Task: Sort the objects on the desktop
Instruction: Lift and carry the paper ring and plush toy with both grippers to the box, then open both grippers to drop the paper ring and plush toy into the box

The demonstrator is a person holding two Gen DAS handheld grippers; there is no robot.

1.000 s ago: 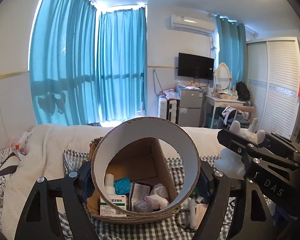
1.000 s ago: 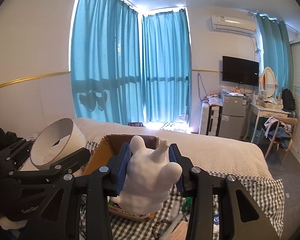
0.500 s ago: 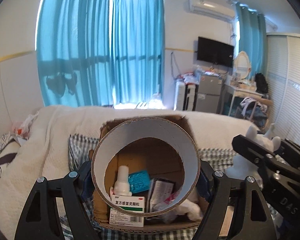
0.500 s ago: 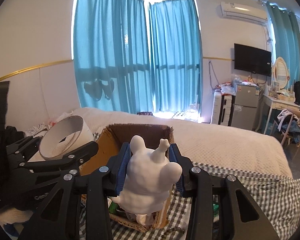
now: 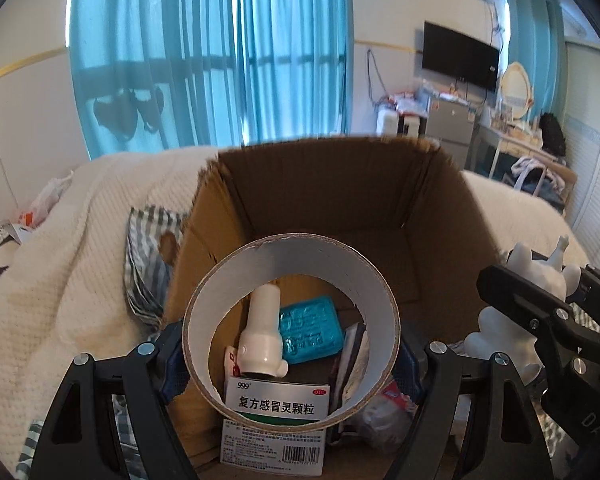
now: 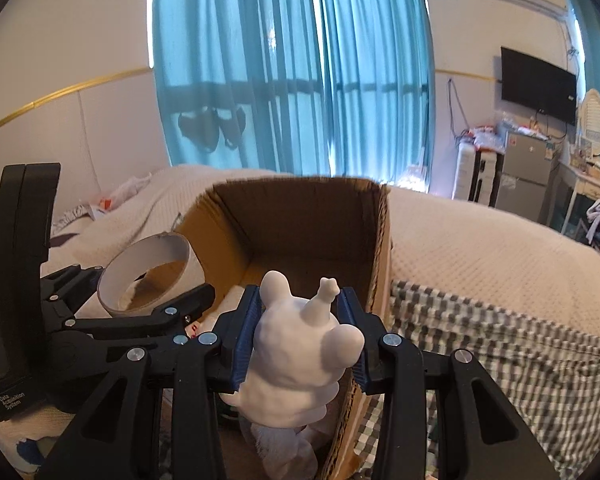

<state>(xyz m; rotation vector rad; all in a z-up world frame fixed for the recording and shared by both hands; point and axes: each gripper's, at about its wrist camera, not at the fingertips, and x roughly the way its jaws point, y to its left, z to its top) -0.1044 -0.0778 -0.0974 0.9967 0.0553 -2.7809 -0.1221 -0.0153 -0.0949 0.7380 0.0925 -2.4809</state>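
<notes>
My left gripper (image 5: 290, 354) is shut on a cardboard tape ring (image 5: 204, 312), white inside, and holds it over the near part of an open cardboard box (image 5: 340, 184). The box holds a white bottle (image 5: 262, 336), a teal blister pack (image 5: 310, 328), a medicine carton (image 5: 276, 404) and some wrappers. My right gripper (image 6: 300, 344) is shut on a white plaster rabbit figurine (image 6: 300, 352), held over the box's (image 6: 300, 216) near right side. The ring (image 6: 148, 276) and left gripper show at left in the right wrist view; the figurine (image 5: 528, 280) shows at right in the left wrist view.
The box stands on a grey checked cloth (image 6: 500, 344) next to a bed with a cream blanket (image 5: 72, 248). Teal curtains (image 5: 220, 52), a TV (image 5: 460, 56), a small fridge (image 5: 450, 120) and a dressing table (image 5: 512, 140) lie beyond.
Both grippers have moved forward and down toward the box, each keeping its object. The box now looms larger and its contents show through the ring.
</notes>
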